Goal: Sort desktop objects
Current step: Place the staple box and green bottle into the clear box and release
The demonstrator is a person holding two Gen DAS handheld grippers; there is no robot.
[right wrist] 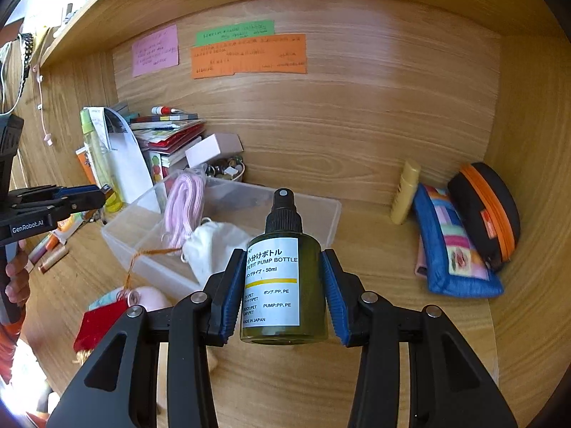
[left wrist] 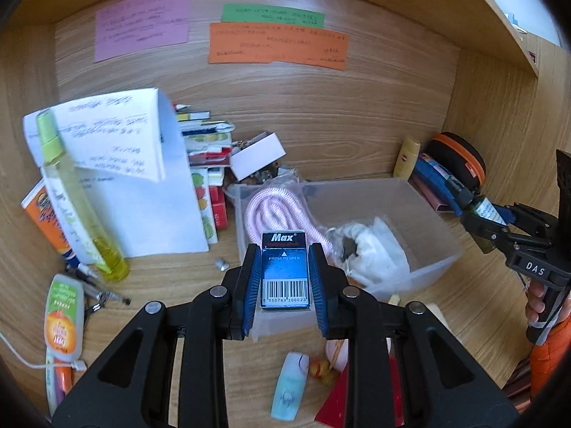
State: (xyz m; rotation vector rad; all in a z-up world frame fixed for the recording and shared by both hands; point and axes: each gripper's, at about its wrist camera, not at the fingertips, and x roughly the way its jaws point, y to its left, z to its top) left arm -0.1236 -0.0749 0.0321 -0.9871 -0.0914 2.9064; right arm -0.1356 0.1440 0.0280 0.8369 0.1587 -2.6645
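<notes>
1. Our left gripper (left wrist: 284,278) clamps a blue Max box (left wrist: 284,271), its long axis running along the fingers, above the near wall of the clear bin (left wrist: 421,214).
2. Our right gripper (right wrist: 282,292) grips a green pump bottle (right wrist: 282,285), nozzle pointing away, also near the bin's front.
3. Inside the bin lie a pink rope (left wrist: 271,210) and a white pouch (left wrist: 374,249).

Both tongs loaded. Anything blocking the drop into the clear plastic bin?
Partly. The clear plastic bin already holds a pink coiled cord and a white cloth pouch on its left side; its right side looks free. Nothing stands between it and the green pump bottle or the blue Max box.
</notes>
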